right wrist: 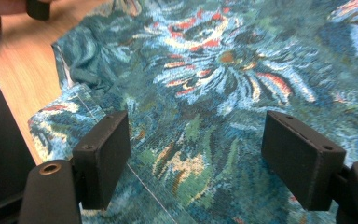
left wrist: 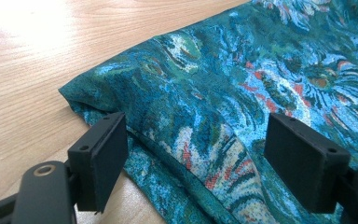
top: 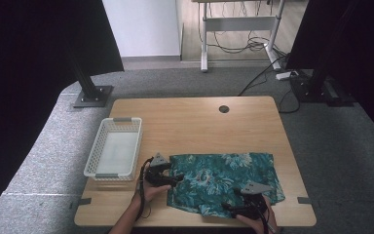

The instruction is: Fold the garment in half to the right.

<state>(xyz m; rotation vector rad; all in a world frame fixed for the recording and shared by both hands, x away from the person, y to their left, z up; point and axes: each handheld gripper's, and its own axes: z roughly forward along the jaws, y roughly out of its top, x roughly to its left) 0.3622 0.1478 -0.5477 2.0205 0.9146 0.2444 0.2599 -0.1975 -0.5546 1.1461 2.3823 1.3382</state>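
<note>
Hovering spread over the teal floral cloth [top: 224, 180]: left claw [left wrist: 196, 158], right claw [right wrist: 196, 158]

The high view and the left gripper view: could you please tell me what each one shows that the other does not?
The high view alone takes in the white basket, the table's round hole, the grey floor and the right tongs at the cloth's near edge. The left gripper view alone gives the weave, red flecks and a fold under the cloth's edge. Both show the teal floral cloth, the wooden table and the open left tongs.
</note>
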